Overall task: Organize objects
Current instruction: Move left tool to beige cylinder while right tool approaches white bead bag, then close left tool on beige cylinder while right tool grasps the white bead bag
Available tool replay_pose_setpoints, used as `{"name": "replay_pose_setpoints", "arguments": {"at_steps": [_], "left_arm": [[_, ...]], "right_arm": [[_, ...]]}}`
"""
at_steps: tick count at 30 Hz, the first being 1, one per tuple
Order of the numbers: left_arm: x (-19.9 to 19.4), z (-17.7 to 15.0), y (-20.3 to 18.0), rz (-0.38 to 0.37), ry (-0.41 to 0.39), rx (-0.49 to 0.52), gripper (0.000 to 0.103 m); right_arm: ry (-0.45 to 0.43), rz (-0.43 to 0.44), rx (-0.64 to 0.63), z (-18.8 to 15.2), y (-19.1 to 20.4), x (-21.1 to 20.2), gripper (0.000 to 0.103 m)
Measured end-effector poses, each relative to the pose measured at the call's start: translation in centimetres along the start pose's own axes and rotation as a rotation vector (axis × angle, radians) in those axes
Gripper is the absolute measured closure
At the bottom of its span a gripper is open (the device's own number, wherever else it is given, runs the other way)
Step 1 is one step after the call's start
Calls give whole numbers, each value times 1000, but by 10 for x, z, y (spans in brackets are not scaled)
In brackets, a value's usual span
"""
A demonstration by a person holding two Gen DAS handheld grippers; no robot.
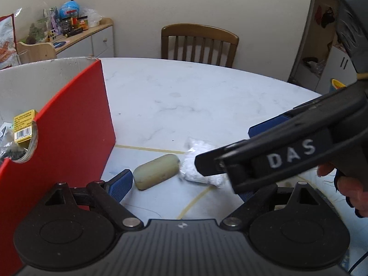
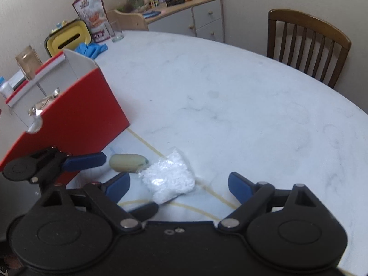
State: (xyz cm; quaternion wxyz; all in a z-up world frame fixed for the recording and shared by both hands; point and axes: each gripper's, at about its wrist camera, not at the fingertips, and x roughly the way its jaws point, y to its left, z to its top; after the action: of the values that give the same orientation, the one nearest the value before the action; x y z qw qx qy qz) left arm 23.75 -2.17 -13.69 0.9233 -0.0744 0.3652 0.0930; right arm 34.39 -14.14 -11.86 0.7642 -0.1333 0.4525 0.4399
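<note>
A pale green soap bar (image 1: 156,171) lies on the white marble table (image 1: 195,101), with a white crinkled plastic bag (image 1: 200,163) touching its right end. Both also show in the right wrist view: the soap bar (image 2: 127,162) and the bag (image 2: 169,178). My left gripper (image 1: 184,186) is open, low over the table, with the soap between its fingers. My right gripper (image 2: 179,186) is open around the bag; its black body (image 1: 287,151) crosses the left wrist view. A red box (image 1: 62,133) stands at the left, holding a yellow packet (image 1: 24,125) and other items.
A wooden chair (image 2: 308,43) stands at the table's far side. A sideboard (image 2: 184,16) with clutter is against the wall. A glass (image 2: 116,32), blue gloves (image 2: 92,48), a snack bag (image 2: 92,16) and a yellow container (image 2: 66,39) sit beyond the box. Tape lines (image 2: 147,145) mark the table.
</note>
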Motion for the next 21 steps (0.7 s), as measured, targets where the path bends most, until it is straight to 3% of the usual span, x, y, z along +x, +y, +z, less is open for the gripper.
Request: {"name": "replay_pose_setpoints", "arguments": {"at_steps": [4, 10, 15, 21], "left_arm": [[4, 0, -2, 13, -8, 8, 10], [7, 0, -4, 31, -18, 35, 10], [10, 3, -4, 34, -23, 33, 10], [16, 9, -10, 31, -23, 49, 10]], "right_arm": [[41, 1, -49, 6, 8, 13, 18], [76, -14, -105, 9, 16, 27, 34], [68, -26, -115, 12, 13, 25, 66], [42, -49, -40, 9, -16, 14, 70]]}}
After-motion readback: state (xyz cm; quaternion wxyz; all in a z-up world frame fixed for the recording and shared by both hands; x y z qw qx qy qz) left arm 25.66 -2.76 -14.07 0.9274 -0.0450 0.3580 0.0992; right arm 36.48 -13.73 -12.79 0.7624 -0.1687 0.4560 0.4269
